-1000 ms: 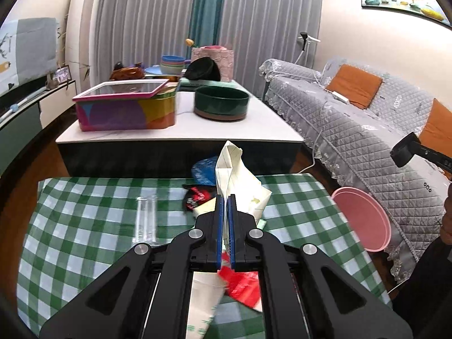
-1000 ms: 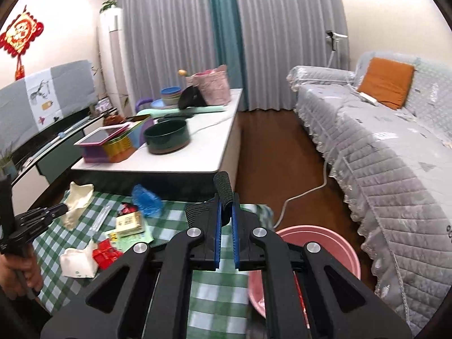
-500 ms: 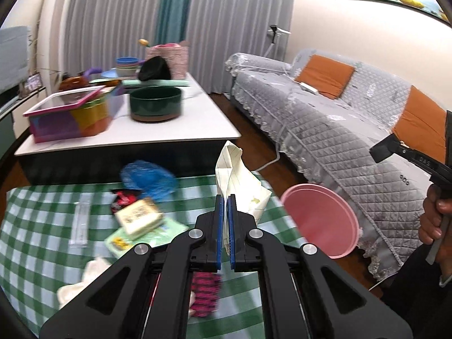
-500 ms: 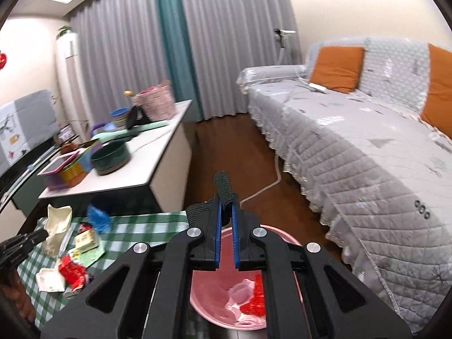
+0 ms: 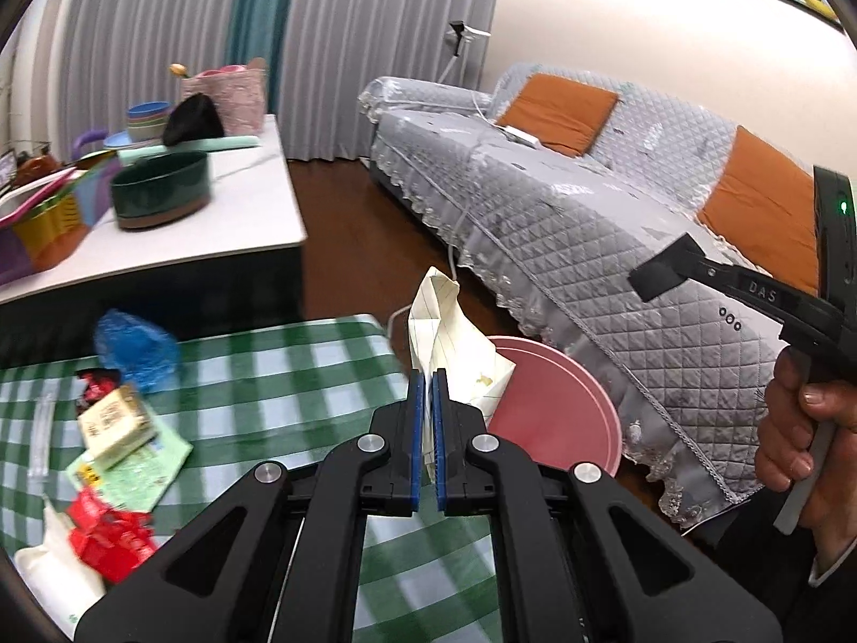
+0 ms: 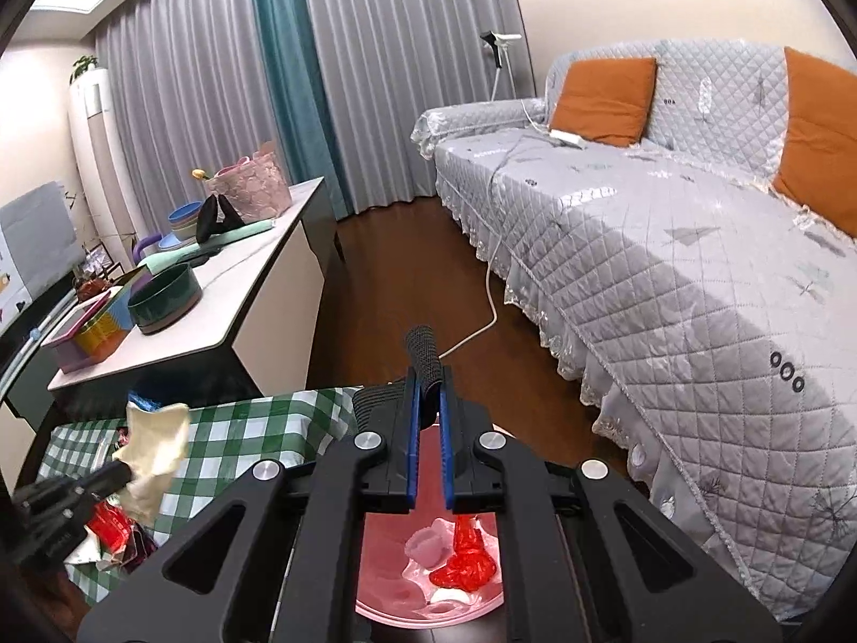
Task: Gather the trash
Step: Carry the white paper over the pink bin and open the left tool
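Observation:
My left gripper (image 5: 428, 378) is shut on a crumpled cream paper bag (image 5: 455, 343) and holds it above the right edge of the green checked table (image 5: 300, 375), near the pink bin (image 5: 557, 412). My right gripper (image 6: 427, 391) hangs over the pink bin (image 6: 385, 578) with a black textured piece (image 6: 423, 356) between its jaws, which stand slightly apart. Red wrapper trash (image 6: 466, 562) lies in the bin. The left gripper with the bag (image 6: 155, 445) shows in the right wrist view. Loose trash stays on the table: a blue bag (image 5: 136, 351), a small box (image 5: 110, 423), red wrappers (image 5: 107, 536).
A grey quilted sofa (image 5: 589, 214) with orange cushions stands to the right of the bin. A white coffee table (image 5: 225, 219) behind holds a dark green bowl (image 5: 160, 195) and a colourful box. A white cable (image 6: 482, 316) runs over the wooden floor.
Both grippers have swung right. The left one carried the paper bag from over the table's middle to its right edge by the bin. The right one moved over the bin, its jaws slightly wider.

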Motion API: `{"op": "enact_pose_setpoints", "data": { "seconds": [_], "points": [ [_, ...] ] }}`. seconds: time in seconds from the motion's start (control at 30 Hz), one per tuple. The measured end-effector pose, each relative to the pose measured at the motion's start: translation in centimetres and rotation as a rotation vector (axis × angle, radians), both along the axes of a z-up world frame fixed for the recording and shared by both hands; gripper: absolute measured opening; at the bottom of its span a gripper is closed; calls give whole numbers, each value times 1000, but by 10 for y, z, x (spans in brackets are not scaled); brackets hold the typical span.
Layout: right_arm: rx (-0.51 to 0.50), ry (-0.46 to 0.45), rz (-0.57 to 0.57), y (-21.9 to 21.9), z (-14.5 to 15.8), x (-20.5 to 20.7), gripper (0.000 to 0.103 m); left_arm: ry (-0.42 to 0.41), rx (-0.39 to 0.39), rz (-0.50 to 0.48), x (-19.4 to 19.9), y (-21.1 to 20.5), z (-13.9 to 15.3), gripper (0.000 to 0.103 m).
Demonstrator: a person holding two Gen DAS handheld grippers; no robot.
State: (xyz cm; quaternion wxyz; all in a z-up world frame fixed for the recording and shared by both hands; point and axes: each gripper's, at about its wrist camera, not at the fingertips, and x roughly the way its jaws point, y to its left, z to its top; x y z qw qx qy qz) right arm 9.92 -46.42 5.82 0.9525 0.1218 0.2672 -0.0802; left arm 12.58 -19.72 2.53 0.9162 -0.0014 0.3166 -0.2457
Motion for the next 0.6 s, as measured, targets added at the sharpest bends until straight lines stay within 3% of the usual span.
{"op": "enact_pose_setpoints", "data": {
  "seconds": [0.6],
  "points": [
    [3,23,-11,-3,-8,12,7,40,43,-72,27,-62,-30,3]
  ]
}}
